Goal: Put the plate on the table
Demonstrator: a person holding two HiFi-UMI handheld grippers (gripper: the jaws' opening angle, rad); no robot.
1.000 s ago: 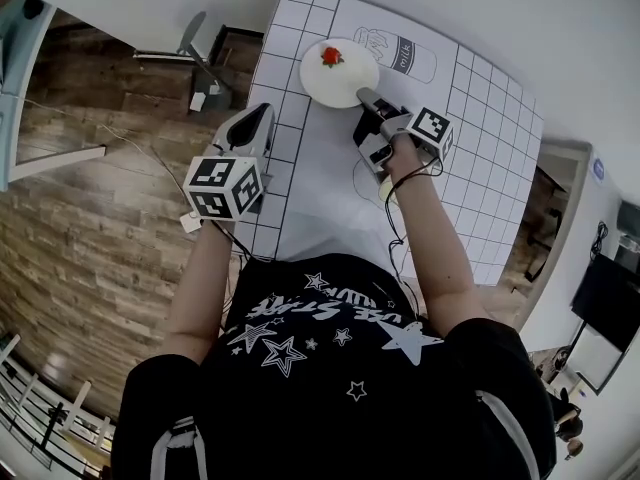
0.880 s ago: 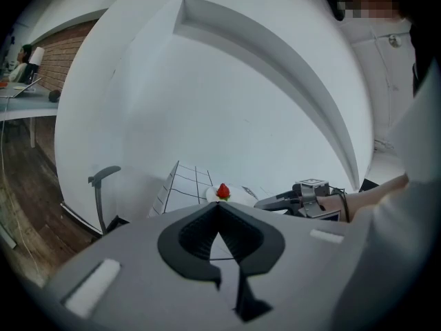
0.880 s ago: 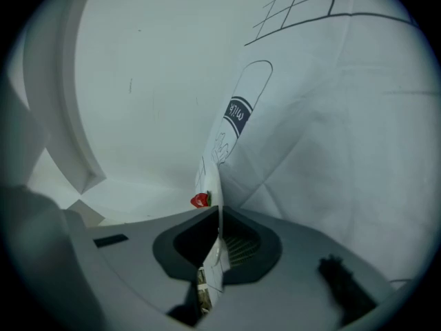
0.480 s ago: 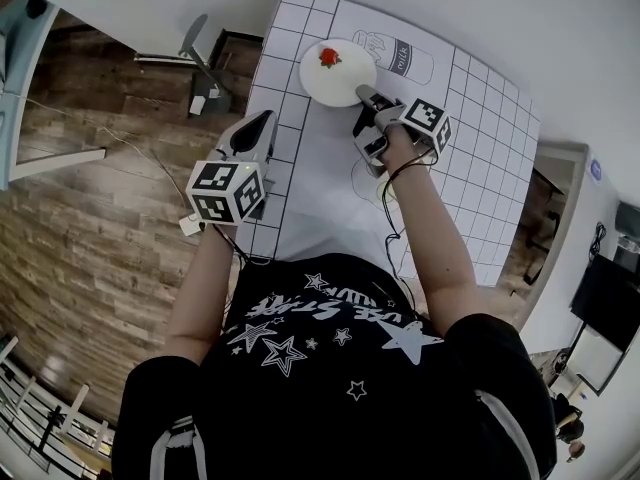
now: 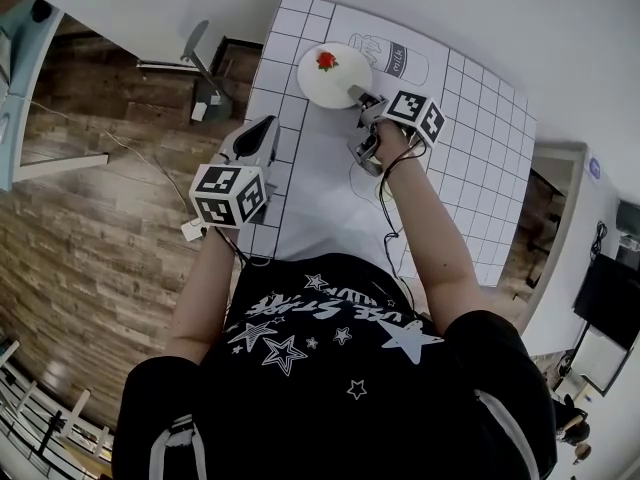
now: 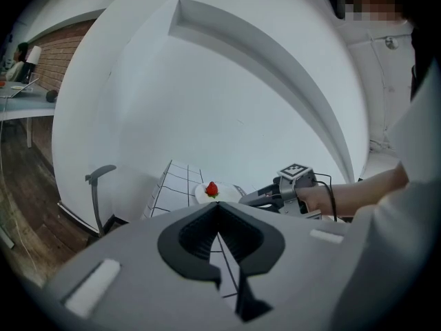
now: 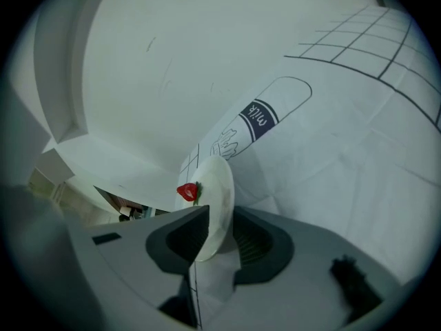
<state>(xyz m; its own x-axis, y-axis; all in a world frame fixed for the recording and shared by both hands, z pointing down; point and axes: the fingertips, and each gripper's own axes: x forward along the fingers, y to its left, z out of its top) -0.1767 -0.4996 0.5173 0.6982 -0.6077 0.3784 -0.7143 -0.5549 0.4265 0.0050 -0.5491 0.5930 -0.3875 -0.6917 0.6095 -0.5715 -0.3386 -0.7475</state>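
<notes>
A white plate [image 5: 335, 76] carrying a red strawberry [image 5: 326, 61] lies at the far end of the white grid-printed table [image 5: 320, 188]. My right gripper [image 5: 358, 96] reaches to the plate's near rim. In the right gripper view the plate's edge [image 7: 215, 205] stands between the jaws with a gap beside it, and the strawberry [image 7: 187, 192] sits just past them. These jaws have just been opening, and the right gripper [image 7: 219, 219] is open around the rim. My left gripper [image 5: 262, 126] hovers over the table's left edge, shut and empty. From it I see the plate [image 6: 207, 196] and the right gripper [image 6: 275, 195].
A milk-carton drawing [image 5: 398, 60] is printed on the table right of the plate, also visible as the milk-carton drawing [image 7: 258, 116]. A chair [image 5: 195, 48] stands on the wooden floor [image 5: 90, 218] to the left. A white wall runs behind the table.
The right gripper has rolled at the wrist and its marker cube now faces up more. Plate and gripper sit slightly farther along the table. The left gripper has barely shifted.
</notes>
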